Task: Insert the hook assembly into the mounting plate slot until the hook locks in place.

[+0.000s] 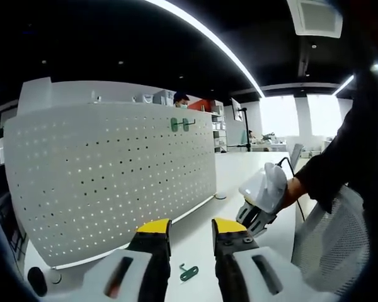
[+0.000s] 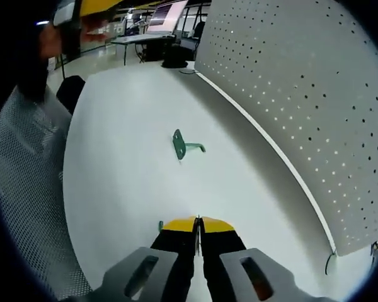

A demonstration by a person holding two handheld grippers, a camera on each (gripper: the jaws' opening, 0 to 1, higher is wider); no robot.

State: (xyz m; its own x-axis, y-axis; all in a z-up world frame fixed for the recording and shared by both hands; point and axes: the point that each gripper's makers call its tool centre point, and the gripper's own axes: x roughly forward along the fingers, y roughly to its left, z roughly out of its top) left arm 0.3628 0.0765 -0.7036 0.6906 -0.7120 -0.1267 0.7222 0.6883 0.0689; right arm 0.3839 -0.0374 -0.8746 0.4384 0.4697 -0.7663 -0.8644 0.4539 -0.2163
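Observation:
A white pegboard mounting plate [image 1: 107, 182] stands upright on the white table, and a green hook [image 1: 183, 124] hangs near its top edge. Another green hook assembly [image 1: 189, 272] lies loose on the table just beyond my left gripper [image 1: 192, 234], whose yellow-tipped jaws stand open with nothing between them. In the right gripper view a hook assembly [image 2: 184, 146] lies flat on the table ahead of my right gripper [image 2: 198, 228], left of the plate [image 2: 302, 94]. Its jaws are shut tip to tip. A small green bit [image 2: 160, 224] peeks out beside the left jaw; I cannot tell whether it is held.
The right gripper [image 1: 251, 219] comes into the left gripper view from the right, held by a hand in a dark sleeve [image 1: 331, 163]. A mesh chair back [image 2: 25, 189] stands along the table's near edge. Desks and monitors [image 2: 164, 19] stand farther off.

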